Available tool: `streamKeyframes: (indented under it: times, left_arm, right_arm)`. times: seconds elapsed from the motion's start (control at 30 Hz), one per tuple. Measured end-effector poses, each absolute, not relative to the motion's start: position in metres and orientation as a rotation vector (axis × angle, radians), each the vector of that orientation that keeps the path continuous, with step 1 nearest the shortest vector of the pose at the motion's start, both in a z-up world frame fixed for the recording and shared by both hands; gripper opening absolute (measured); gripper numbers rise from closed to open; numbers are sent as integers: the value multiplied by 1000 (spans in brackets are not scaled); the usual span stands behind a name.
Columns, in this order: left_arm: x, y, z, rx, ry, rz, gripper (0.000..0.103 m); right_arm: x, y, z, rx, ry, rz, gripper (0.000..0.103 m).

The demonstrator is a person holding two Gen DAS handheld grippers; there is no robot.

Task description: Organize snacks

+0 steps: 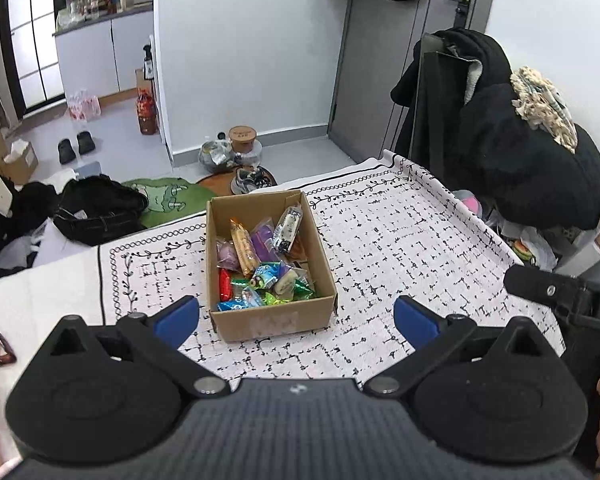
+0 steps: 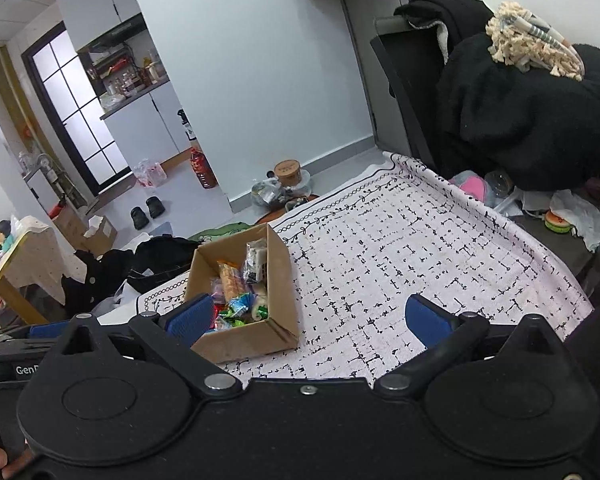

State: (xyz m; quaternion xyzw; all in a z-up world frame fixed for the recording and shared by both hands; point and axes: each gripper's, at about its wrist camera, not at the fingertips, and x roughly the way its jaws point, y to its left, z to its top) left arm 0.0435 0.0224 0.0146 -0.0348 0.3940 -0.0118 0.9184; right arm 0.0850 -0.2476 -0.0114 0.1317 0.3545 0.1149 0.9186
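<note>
Cardboard box point(image 1: 274, 322) of wrapped snacks point(image 1: 260, 264) sitting on the surface point(image 1: 400, 240), covered with a white, black-flecked cloth. Both left tongs point(image 1: 296, 314) and right tongs point(image 2: 318, 316) spread wide, gripping nothing, above the near edge. Beyond: pale floor with slippers point(image 1: 75, 147), grey door point(image 1: 380, 60), black coat point(image 1: 520, 152) heaped on a chair.
</note>
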Motion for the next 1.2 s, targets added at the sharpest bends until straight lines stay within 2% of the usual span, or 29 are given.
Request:
streamKeyframes:
  times: [0.6, 1.2]
  left_arm:
    - [-5, 26, 34, -26, 747, -10, 103]
    - [-15, 24, 36, -46, 732, -7, 103]
  right_arm:
    - [49, -249, 1, 163, 667, 202, 103]
    - [43, -245, -1, 122, 674, 159, 103]
